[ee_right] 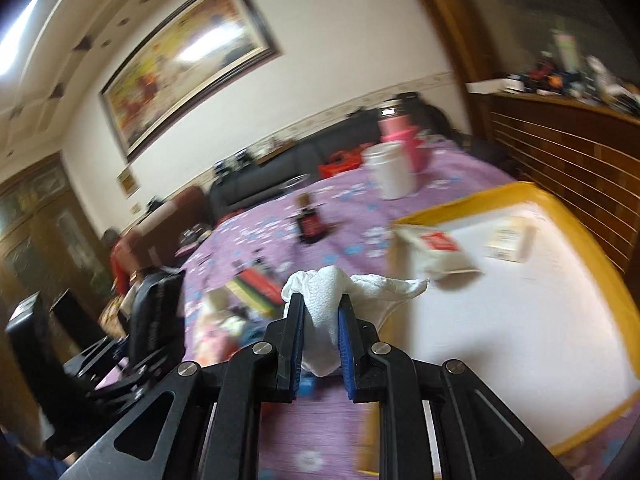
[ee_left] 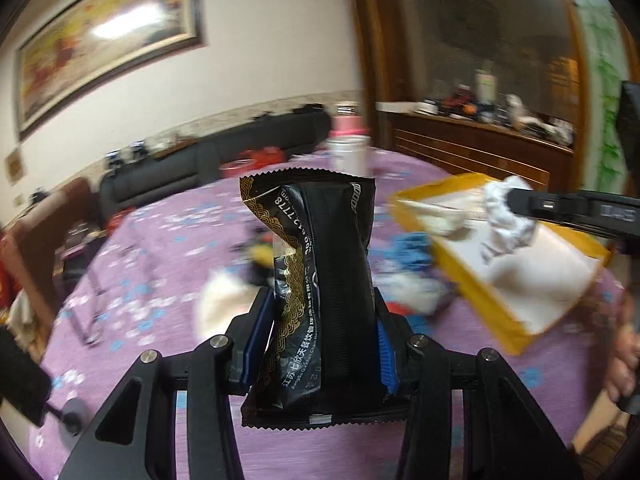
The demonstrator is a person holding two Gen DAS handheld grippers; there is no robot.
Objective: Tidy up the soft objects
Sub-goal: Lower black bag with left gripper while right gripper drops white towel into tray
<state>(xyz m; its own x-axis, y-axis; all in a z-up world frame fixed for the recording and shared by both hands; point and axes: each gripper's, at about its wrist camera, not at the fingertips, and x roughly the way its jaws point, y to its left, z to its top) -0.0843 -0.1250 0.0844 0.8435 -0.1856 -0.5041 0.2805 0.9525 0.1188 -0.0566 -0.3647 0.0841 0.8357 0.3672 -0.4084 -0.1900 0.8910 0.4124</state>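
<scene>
Both wrist views over purple table (ee_left: pixel 132 320)

The left gripper (ee_left: pixel 320 320) is clamping a black packet (ee_left: pixel 320 280) upright above the purple table (ee_left: pixel 140 320). The right gripper (ee_left: pixel 516 206) is gripping a white cloth (ee_left: pixel 504 224) over the yellow-rimmed tray (ee_left: pixel 472 288) lying toward the table's right edge

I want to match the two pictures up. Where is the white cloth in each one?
Left wrist view: the white cloth is at right, pinched in the right gripper over the yellow-rimmed tray.
Right wrist view: the cloth is at centre, between the blue pads.
Shared landmark: the framed painting on the wall.
</scene>
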